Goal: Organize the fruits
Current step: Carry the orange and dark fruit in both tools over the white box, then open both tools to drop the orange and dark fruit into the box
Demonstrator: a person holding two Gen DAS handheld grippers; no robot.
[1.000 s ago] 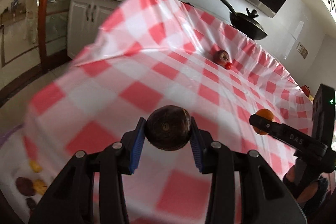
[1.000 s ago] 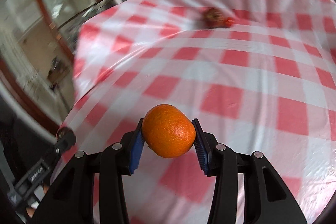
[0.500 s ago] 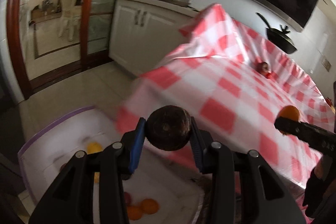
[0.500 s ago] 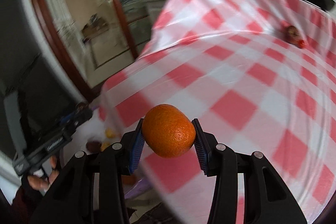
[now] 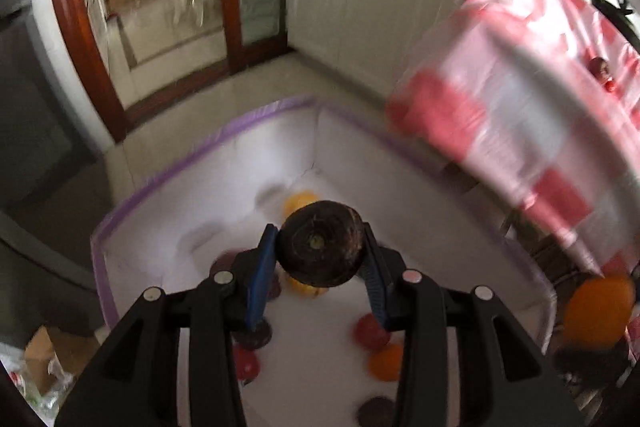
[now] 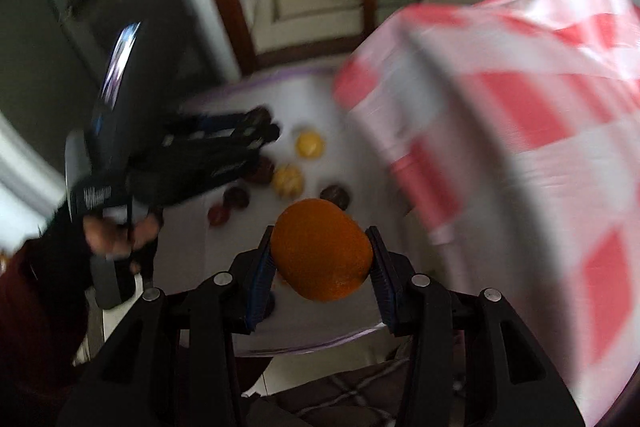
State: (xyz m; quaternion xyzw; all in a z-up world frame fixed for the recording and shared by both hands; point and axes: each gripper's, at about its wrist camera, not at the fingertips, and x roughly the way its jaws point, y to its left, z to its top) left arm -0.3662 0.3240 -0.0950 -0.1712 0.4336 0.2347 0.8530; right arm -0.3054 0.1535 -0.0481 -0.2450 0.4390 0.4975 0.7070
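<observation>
The left gripper [image 5: 318, 265] is matt black plastic with ribbed blue pads and small shiny metal pins; the dark fruit [image 5: 321, 243] in it looks dull and rough-skinned. The orange [image 6: 321, 249] in the right gripper [image 6: 321, 267] has a finely pitted, faintly glossy peel. The red-and-white checked cloth [image 5: 520, 99] over the bench is slick and shiny — plastic-like. The white bin [image 5: 168, 227] looks soft and matt, edged in purple fabric trim. The door frame [image 5: 76, 27] is polished reddish wood.
</observation>
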